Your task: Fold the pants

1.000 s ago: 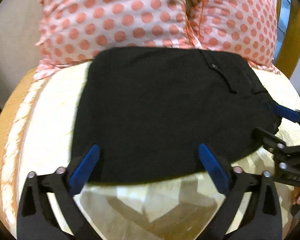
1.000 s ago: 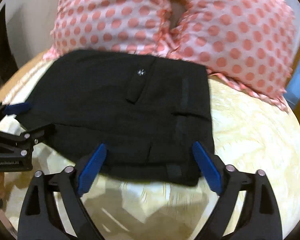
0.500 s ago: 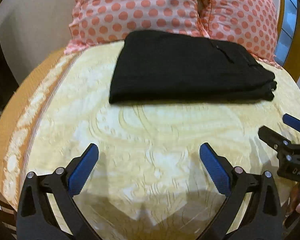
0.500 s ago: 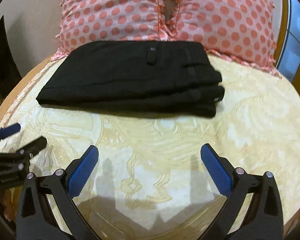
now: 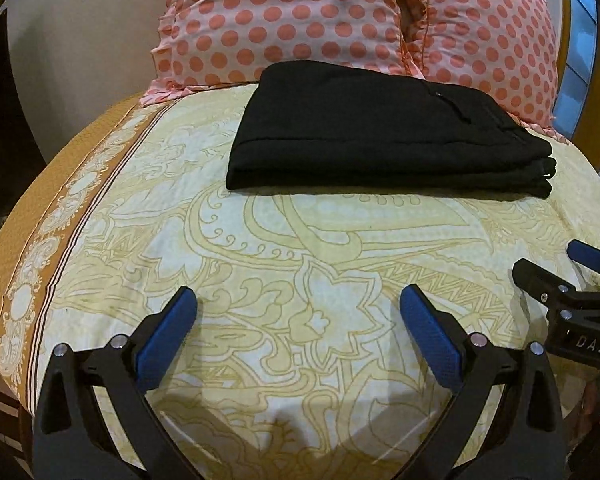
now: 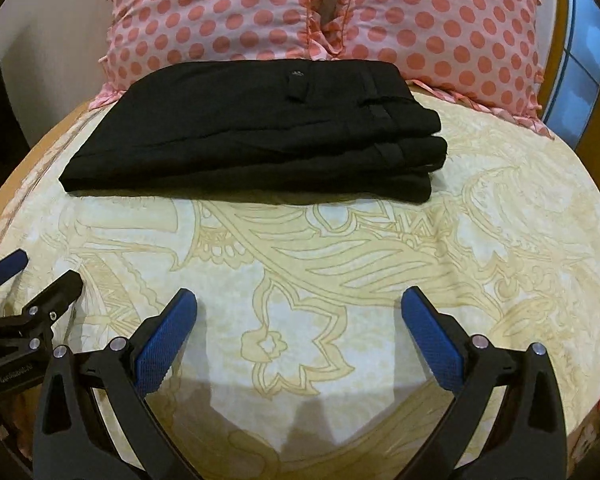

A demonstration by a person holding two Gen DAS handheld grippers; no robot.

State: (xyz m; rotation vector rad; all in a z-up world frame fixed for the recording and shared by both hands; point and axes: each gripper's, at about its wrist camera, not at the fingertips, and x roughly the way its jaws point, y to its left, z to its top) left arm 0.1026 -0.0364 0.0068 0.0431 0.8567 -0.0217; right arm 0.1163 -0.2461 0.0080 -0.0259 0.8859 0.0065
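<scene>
The black pants (image 5: 380, 136) lie folded in a flat stack of layers on the bed, just in front of the pillows; the right wrist view shows the same pants (image 6: 256, 132) with their stacked edges at the right. My left gripper (image 5: 298, 306) is open with nothing between its blue pads, well back from the pants over bare sheet. My right gripper (image 6: 299, 306) is open too, empty, equally far back. Each gripper shows at the edge of the other's view: the right gripper (image 5: 560, 262) and the left gripper (image 6: 36, 270).
A cream and yellow patterned sheet (image 5: 300, 264) covers the bed, with an orange border (image 5: 32, 256) at the left edge. Two pink polka-dot pillows (image 6: 220, 12) stand against the headboard. A window (image 6: 580, 48) and wooden frame are at the far right.
Both grippers have pulled back from the pants, which now lie farther away near the pillows. A second ago both sets of fingers were at the pants' near edge.
</scene>
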